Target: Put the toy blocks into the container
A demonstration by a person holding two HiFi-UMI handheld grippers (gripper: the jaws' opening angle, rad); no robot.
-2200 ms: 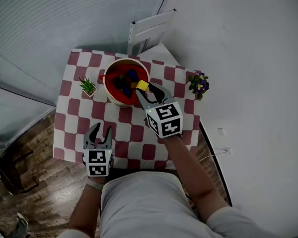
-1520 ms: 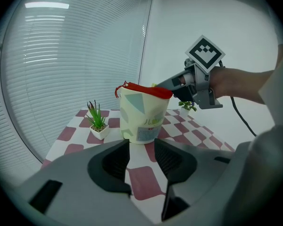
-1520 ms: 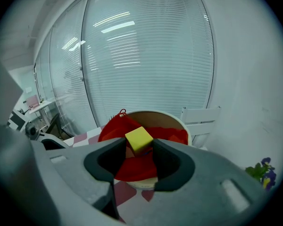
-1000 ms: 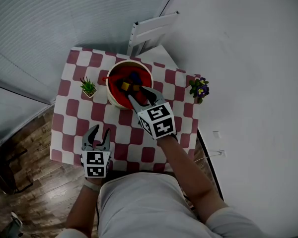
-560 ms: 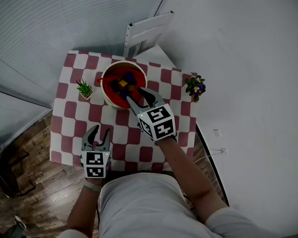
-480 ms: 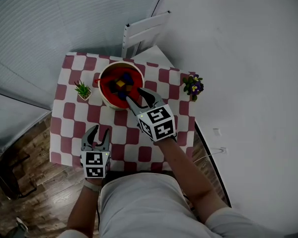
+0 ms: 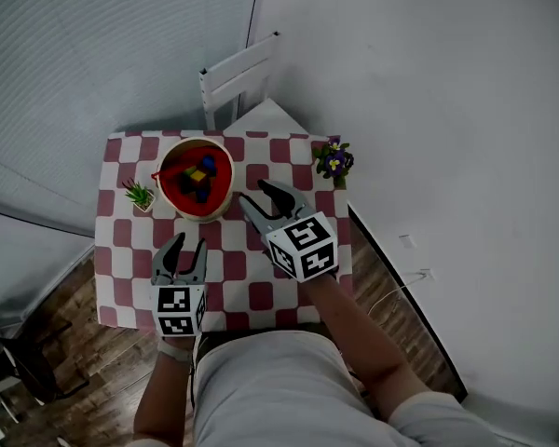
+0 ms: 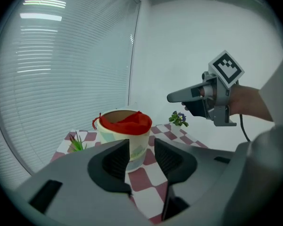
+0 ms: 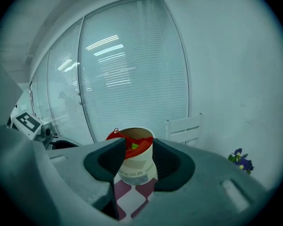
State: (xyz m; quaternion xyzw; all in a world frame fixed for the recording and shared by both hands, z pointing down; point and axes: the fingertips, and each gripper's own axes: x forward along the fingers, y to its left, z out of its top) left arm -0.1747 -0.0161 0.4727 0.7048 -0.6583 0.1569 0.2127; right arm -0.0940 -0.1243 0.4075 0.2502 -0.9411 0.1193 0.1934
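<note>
A round cream container [image 7: 197, 180] with a red lining stands on the checked table [image 7: 121, 250] at its far left. Several coloured toy blocks [image 7: 197, 176] lie inside it. My right gripper [image 7: 264, 202] hovers open and empty just right of the container, a little nearer to me. My left gripper [image 7: 182, 250] is open and empty near the table's front edge. The left gripper view shows the container [image 8: 125, 131] ahead between the jaws and the right gripper [image 8: 179, 96] in the air. In the right gripper view the container [image 9: 134, 157] stands straight ahead.
A small green plant [image 7: 138, 195] sits left of the container and a purple-flowered pot [image 7: 334, 161] at the table's far right corner. A white chair [image 7: 240, 77] stands behind the table. Wooden floor [image 7: 65, 343] lies to the left, a wall to the right.
The right gripper held a yellow block over the container, let it go inside, then drew back open toward me. The left gripper stayed in place. The head view shifted.
</note>
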